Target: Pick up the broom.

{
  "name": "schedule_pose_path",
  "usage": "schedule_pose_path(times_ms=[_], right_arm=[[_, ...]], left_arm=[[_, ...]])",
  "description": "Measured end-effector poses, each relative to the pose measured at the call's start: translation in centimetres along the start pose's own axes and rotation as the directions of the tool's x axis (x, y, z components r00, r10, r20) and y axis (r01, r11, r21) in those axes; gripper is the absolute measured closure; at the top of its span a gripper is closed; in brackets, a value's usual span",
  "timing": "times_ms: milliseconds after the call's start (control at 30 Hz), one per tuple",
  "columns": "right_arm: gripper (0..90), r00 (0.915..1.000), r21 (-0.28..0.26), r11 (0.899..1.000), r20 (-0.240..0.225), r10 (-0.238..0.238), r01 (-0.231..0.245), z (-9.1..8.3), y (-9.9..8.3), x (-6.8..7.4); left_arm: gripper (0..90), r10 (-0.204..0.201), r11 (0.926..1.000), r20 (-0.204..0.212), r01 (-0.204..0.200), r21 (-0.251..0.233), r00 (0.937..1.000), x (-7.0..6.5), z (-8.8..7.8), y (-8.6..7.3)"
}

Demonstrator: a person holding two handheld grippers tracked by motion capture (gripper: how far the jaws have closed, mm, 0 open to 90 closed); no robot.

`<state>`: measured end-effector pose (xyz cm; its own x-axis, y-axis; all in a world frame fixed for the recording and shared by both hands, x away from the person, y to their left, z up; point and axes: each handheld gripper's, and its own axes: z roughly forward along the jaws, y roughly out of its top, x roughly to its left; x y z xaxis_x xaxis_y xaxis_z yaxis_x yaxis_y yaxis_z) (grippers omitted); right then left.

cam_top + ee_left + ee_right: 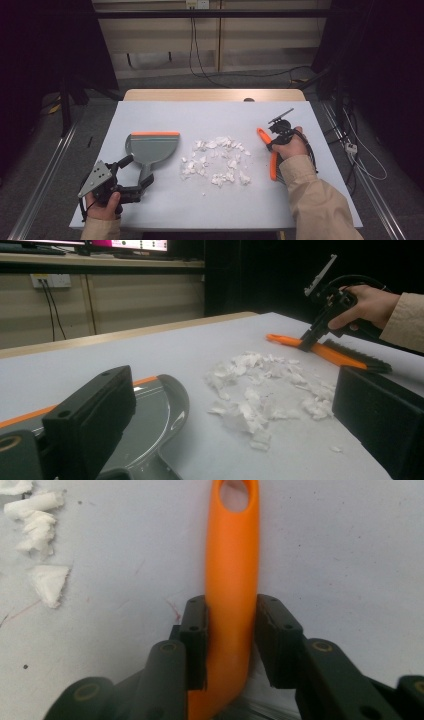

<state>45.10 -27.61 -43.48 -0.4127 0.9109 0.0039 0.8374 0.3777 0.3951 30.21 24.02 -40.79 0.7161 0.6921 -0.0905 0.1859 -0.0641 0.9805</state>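
In the high view, the grey dustpan [151, 148] with an orange front edge lies on the white table cover [215, 112], left of the pile of white paper scraps [217, 160]. The left gripper [131, 175] sits at the dustpan's handle with its jaws spread apart. The orange-handled brush [272, 157] lies right of the scraps, and the right gripper [272, 142] grasps its handle. The far part of the table cover is free, and no writing is readable on any object.

In the left gripper view, the two black jaws stand wide, and the dustpan [150, 425] is between them, not pressed. The scraps [265, 390] lie ahead, and the brush [325, 352] is behind them near the table's right edge.

In the right gripper view, both pads clamp the brush handle [232, 580], which has a hanging hole at its end. Bare cover is on both sides.
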Motion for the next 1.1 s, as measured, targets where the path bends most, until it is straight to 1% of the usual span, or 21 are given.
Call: schedule_pose_path(times_ms=[100, 167, 300, 333, 400, 433, 467, 533, 600, 667, 767, 800, 833, 867, 900, 933, 967, 1000, 1033, 1067, 1100], right_arm=[[70.6, 0.9991, -0.038, 0.999, -0.03, 0.029, -0.03, -0.1, -0.5, -0.4], [70.9, 0.9995, -0.058, 0.998, -0.02, 0.023, -0.025, -0.1, -0.7, -0.3], [70.9, 0.9995, -0.065, 0.997, -0.011, 0.03, -0.031, -0.3, -0.8, -0.1], [70.9, 0.9997, -0.075, 0.997, -0.001, 0.023, -0.023, -0.3, -0.9, 0.0], [70.9, 0.9998, -0.113, 0.993, -0.01, 0.018, -0.019, -0.4, -1.3, -0.1], [70.9, 0.9998, -0.113, 0.993, -0.01, 0.018, -0.019, -0.4, -1.3, -0.1], [70.9, 0.9997, -0.128, 0.991, -0.01, 0.024, -0.025, -0.5, -1.4, -0.2], [70.9, 0.9989, -0.197, 0.979, -0.027, 0.039, -0.044, -1.3, -2.0, -0.5], [70.8, 0.9989, -0.256, 0.966, -0.033, 0.035, -0.042, -2.2, -2.3, -0.7], [70.8, 0.9979, -0.324, 0.945, -0.053, 0.038, -0.053, -3.2, -2.7, -0.9], [70.8, 0.9973, -0.427, 0.902, -0.067, 0.03, -0.056, -4.6, -3.6, -1.0], [70.8, 0.9973, -0.427, 0.902, -0.067, 0.03, -0.056, -4.6, -3.6, -1.0], [70.8, 0.9973, -0.459, 0.887, -0.07, 0.024, -0.053, -5.1, -3.8, -1.0], [70.8, 0.9959, -0.532, 0.844, -0.086, 0.028, -0.069, -5.9, -4.5, -1.1], [70.8, 0.9959, -0.532, 0.844, -0.086, 0.028, -0.069, -5.9, -4.5, -1.1], [70.8, 0.9961, -0.599, 0.798, -0.085, 0.024, -0.07, -6.7, -5.2, -1.1], [70.7, 0.9961, -0.628, 0.775, -0.086, 0.02, -0.07, -7.1, -5.6, -1.1], [70.7, 0.995, -0.649, 0.756, -0.096, 0.027, -0.083, -7.4, -5.9, -1.1], [70.8, 0.9949, -0.673, 0.735, -0.097, 0.027, -0.086, -7.7, -6.3, -1.1], [70.8, 0.9953, -0.69, 0.719, -0.093, 0.029, -0.085, -7.9, -6.6, -1.1], [70.8, 0.9953, -0.69, 0.719, -0.093, 0.029, -0.085, -7.9, -6.6, -1.1]], left_arm=[[3.4, -0.002, 1.0, -0.001, 0.002, -0.006, 1.0, -0.2, 0.1, 0.1], [3.4, 0.002, 1.0, 0.0, -0.002, -0.006, 1.0, -0.2, 0.1, 0.1], [3.4, 0.002, 0.9999, 0.0, -0.002, -0.013, 1.0, -0.3, 0.4, 0.3], [3.4, 0.006, 0.9999, 0.005, -0.006, -0.015, 1.0, -0.3, 0.5, 0.4], [3.4, 0.008, 0.9999, 0.005, -0.008, -0.014, 1.0, -0.5, 0.7, 0.5], [3.4, 0.012, 0.9998, 0.007, -0.012, -0.014, 0.9999, -0.5, 0.8, 0.5], [3.4, 0.015, 0.9998, 0.008, -0.015, -0.013, 0.9999, -0.5, 0.8, 0.6], [3.4, 0.011, 0.9999, 0.01, -0.01, -0.013, 0.9999, -0.6, 1.0, 0.6], [3.4, 0.018, 0.9998, 0.015, -0.018, -0.009, 0.9997, -0.7, 1.2, 0.6], [3.4, 0.02, 0.9998, 0.017, -0.02, -0.006, 0.9997, -0.8, 1.3, 0.7], [3.4, 0.013, 0.9998, 0.014, -0.013, -0.016, 0.9998, -0.8, 1.5, 1.2], [3.4, 0.014, 0.9997, 0.012, -0.014, -0.018, 0.9998, -0.8, 1.5, 1.4], [3.4, 0.012, 0.9998, 0.012, -0.012, -0.018, 0.9999, -0.8, 1.6, 1.5], [3.4, 0.013, 0.9998, 0.012, -0.013, -0.017, 0.9998, -0.9, 1.7, 1.7], [3.4, 0.013, 0.9998, 0.017, -0.012, -0.016, 0.9998, -1.0, 1.8, 1.9], [3.4, 0.008, 0.9999, 0.026, -0.007, -0.014, 0.9996, -1.2, 2.0, 2.1], [3.4, 0.007, 0.9999, 0.033, -0.006, -0.014, 0.9994, -1.4, 2.1, 2.3], [3.4, 0.003, 0.9999, 0.046, -0.002, -0.015, 0.9989, -1.8, 2.5, 2.7], [3.4, 0.003, 0.9999, 0.046, -0.002, -0.015, 0.9989, -1.8, 2.5, 2.7], [3.4, 0.003, 0.9998, 0.055, -0.002, -0.018, 0.9985, -2.1, 2.7, 2.8], [3.4, 0.007, 0.9998, 0.064, -0.006, -0.016, 0.9979, -2.3, 3.0, 3.0]])
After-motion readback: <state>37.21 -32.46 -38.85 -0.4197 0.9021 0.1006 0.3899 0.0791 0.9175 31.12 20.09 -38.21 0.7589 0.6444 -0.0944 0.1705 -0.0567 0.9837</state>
